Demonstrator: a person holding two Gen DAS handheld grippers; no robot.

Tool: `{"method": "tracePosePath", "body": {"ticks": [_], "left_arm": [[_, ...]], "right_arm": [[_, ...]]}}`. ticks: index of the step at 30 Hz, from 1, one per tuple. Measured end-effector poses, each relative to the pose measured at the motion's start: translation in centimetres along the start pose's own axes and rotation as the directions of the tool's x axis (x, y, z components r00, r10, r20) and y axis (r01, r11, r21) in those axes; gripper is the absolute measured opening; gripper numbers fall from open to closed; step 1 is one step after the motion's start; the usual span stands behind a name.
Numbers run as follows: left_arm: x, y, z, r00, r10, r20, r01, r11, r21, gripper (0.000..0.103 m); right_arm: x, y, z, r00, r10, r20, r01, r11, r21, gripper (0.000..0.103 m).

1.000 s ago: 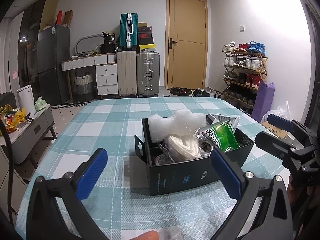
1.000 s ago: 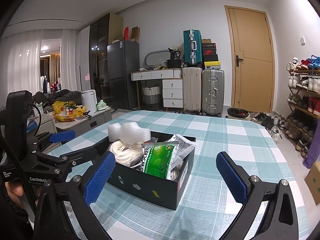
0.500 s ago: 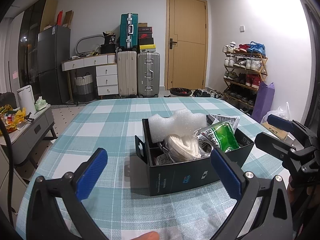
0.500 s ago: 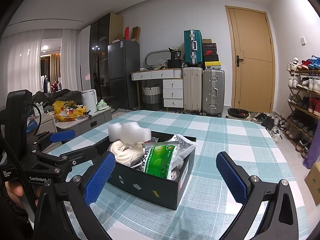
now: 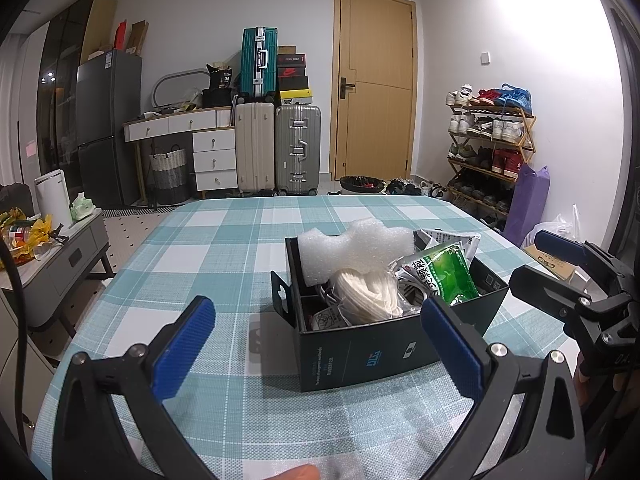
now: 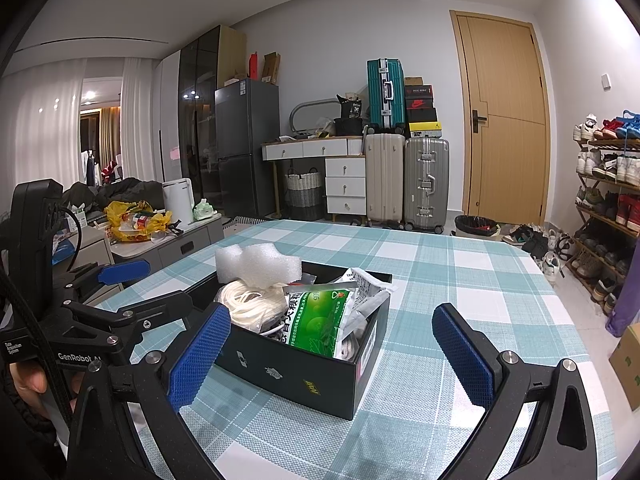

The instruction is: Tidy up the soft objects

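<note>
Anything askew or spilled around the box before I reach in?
Nothing spilled on the tablecloth. The black box is overstuffed: the white foam piece and green packet stick up above its rim, beside the white cord coil. Both tools are open and empty.

Box [image 5: 372,356] sits on the table [image 5: 208,256], right of centre in the left wrist view. Inside it: foam piece [image 5: 356,246] at the far left, upright against the back wall; coiled cord [image 5: 368,294] just in front of the foam; snack packet [image 5: 446,274] right of the cord, leaning, with another packet [image 5: 448,238] behind it. Left gripper [image 5: 318,346] is on the near side of the box, right gripper [image 5: 560,264] off the box's right end. Behind the table: suitcases [image 5: 278,146] against the back wall, door [image 5: 376,88] to their right, shoe rack [image 5: 488,148] along the right wall, fridge [image 5: 106,128] at left.
</note>
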State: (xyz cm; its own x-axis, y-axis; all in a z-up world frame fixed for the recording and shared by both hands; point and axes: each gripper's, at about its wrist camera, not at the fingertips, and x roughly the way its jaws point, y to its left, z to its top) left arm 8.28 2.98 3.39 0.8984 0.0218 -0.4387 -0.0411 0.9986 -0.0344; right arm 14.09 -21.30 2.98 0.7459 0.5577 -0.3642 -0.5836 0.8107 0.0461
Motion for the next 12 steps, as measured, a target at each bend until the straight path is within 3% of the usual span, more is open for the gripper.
{"method": "tracePosePath", "body": {"ticks": [12], "left_arm": [[-0.13, 0.24, -0.01, 1.0, 0.007, 0.007, -0.007, 1.0, -0.008, 0.103]], "right_arm": [[0.01, 0.01, 0.0, 1.0, 0.0, -0.002, 0.0, 1.0, 0.001, 0.103]]}}
